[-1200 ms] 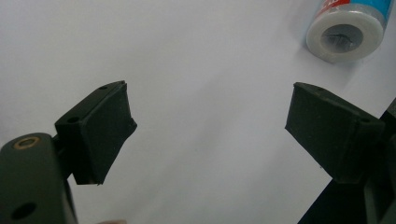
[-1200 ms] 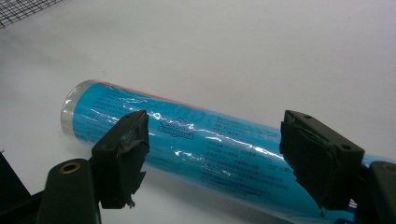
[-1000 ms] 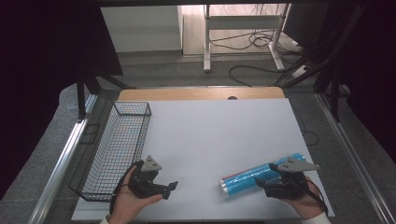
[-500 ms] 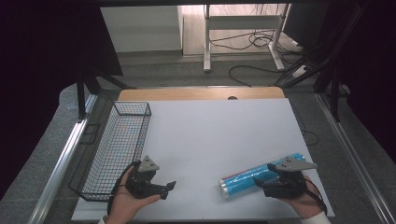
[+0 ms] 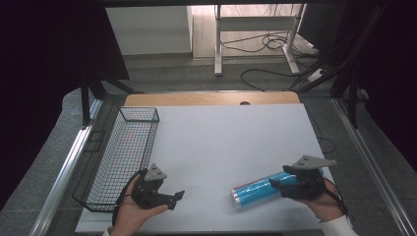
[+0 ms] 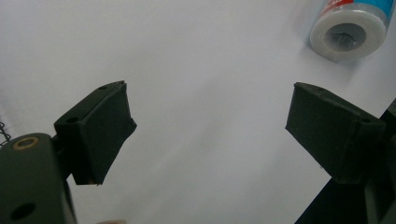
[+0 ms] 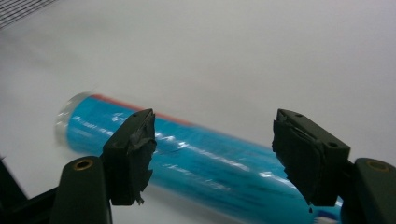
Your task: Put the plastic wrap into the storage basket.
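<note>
Right gripper view: blue roll (image 7: 201,161) lies between spread fingers (image 7: 133,151)

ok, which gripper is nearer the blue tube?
Right. The right gripper is at the blue tube, its jaws open around the tube's far end. The left gripper sits well off to the tube's left, beside the wire basket, jaws open on nothing.

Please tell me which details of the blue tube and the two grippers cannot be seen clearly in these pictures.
- Blue cylindrical plastic-wrapped tube: its far end in the high view is covered by the right gripper.
- Its printed text, right gripper view: blurred and unreadable.
- The tube in the left gripper view: cut off by the top edge.
- Left gripper in the high view: its jaw gap is too small to judge.
</note>
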`<state>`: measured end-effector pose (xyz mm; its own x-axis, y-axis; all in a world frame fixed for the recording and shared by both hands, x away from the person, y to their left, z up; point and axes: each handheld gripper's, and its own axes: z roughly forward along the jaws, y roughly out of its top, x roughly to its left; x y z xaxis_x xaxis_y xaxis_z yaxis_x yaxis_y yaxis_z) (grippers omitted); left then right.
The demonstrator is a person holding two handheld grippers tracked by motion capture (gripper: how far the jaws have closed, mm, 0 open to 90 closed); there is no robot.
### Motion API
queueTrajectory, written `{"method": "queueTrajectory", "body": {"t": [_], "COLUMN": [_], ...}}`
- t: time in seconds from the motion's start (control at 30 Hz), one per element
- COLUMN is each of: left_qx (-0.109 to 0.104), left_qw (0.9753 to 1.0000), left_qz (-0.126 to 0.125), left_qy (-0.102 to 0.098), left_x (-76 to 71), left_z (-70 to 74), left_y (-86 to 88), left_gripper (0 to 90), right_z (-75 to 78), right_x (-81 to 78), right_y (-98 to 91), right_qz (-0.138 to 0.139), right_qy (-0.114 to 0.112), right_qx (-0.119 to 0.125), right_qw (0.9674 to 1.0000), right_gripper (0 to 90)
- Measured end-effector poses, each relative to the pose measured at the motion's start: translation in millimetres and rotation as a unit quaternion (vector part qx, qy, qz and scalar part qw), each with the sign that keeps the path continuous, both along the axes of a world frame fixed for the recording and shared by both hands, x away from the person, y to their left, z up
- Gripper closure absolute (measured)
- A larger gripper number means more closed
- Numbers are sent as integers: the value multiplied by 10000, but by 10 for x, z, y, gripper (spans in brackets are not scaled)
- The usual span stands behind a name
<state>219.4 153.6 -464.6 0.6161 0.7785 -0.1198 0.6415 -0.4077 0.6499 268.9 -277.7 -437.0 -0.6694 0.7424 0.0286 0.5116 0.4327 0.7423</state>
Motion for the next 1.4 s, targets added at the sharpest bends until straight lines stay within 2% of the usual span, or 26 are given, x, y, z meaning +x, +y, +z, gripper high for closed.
{"method": "queueTrajectory", "body": {"t": [0.1, 0.3, 0.47, 0.57, 0.77, 0.93, 1.03, 1.1, 1.2, 1.3, 1.37, 1.4], "left_qx": [9, 43, 66, 81, 90, 100, 105, 105, 104, 112, 123, 135], "left_qw": [10000, 10000, 10000, 10000, 9999, 9999, 9999, 9999, 9999, 9999, 9999, 9999], "left_qz": [-34, -40, -53, -29, -23, 4, 1, 0, -6, -15, -7, -6], "left_qy": [-5, 15, 22, 25, 47, 63, 65, 61, 54, 62, 72, 75], "left_x": [-7, 1, 3, 8, 19, 28, 29, 29, 30, 28, 32, 35], "left_z": [-1, -19, -20, -23, -37, -51, -53, -52, -47, -47, -52, -56], "left_y": [-4, -12, -37, -40, -38, -27, -21, -18, -17, -22, -24, -24], "left_gripper": [143, 142, 140, 136, 136, 132, 131, 131, 131, 131, 131, 131], "right_z": [62, 65, 89, 75, -26, -131, -181, -210, -299, -427, -491, -509], "right_x": [103, 221, 255, 274, 329, 382, 414, 433, 479, 552, 590, 602], "right_y": [-97, -395, -738, -939, -1236, -1330, -1373, -1416, -1498, -1553, -1558, -1548], "right_qz": [-216, -648, -1134, -1370, -1695, -1994, -2216, -2339, -2365, -2414, -2371, -2299], "right_qy": [38, 127, 210, 296, 511, 600, 573, 610, 759, 950, 1001, 1019], "right_qx": [-73, -142, -62, 79, 8, -248, -487, -552, -514, -527, -536, -505], "right_qw": [9997, 9977, 9933, 9901, 9842, 9778, 9722, 9688, 9673, 9643, 9648, 9665], "right_gripper": [327, 394, 455, 484, 552, 682, 763, 818, 876, 888, 889, 889]}}
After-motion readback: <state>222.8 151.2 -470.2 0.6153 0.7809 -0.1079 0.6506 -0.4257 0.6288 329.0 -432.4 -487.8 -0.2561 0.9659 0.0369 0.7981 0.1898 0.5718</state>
